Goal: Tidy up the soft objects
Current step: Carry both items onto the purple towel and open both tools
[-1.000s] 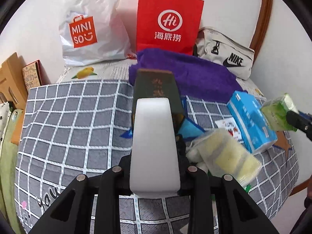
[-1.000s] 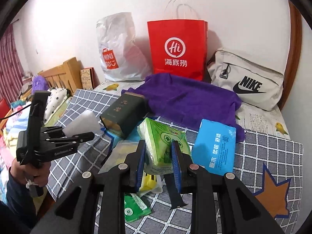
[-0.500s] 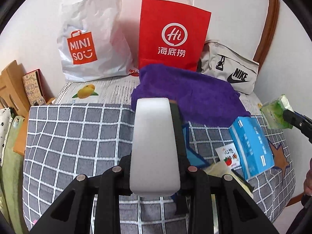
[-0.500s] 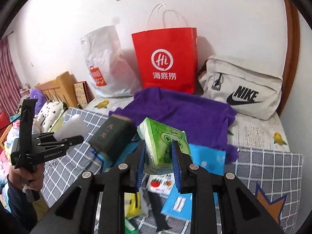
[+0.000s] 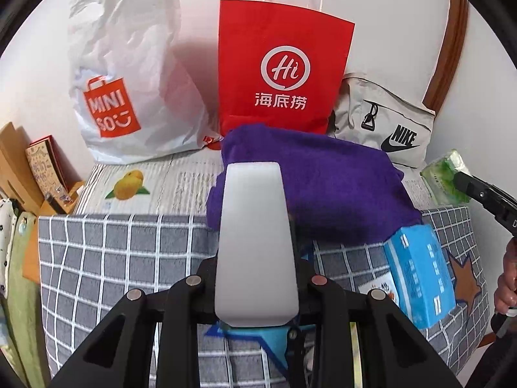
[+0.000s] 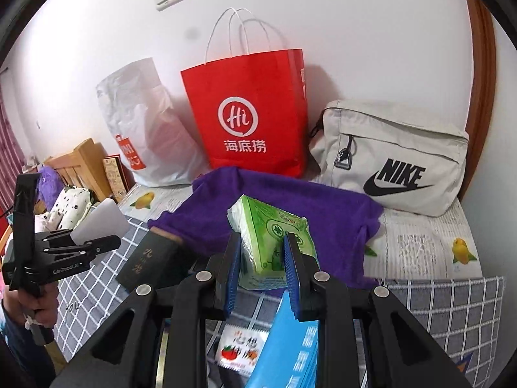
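Both grippers have risen and travelled toward the bags at the back of the bed since the earlier frames, each carrying its load along. From the left wrist camera, the yellow packet that lay low on the right a second ago has dropped out of view, and the purple towel (image 5: 310, 181) now sits much closer behind the load. The left gripper (image 5: 255, 258) has its jaws closed narrowly on a white foam block (image 5: 255, 242), which stands upright between them above the grey checked blanket (image 5: 113, 258). From the right wrist camera, the same gripper (image 6: 106, 242) shows at the left edge, held by a person's hand (image 6: 35, 304).

The right gripper (image 6: 261, 258) has its jaws pressed on a green tissue pack (image 6: 271, 236), lifted clear of the bed and now in front of the purple towel (image 6: 323, 207). A dark green box (image 6: 148, 258) lies tilted at the towel's near edge, lower left of the pack. A blue tissue pack (image 6: 287, 346) lies below the jaws, beside a small sachet with a tomato picture (image 6: 239, 349).

Against the wall stand a white plastic bag (image 6: 145, 135), a red paper bag (image 6: 248, 113) and a beige Nike bag (image 6: 394, 158), unchanged in order, only larger in view.
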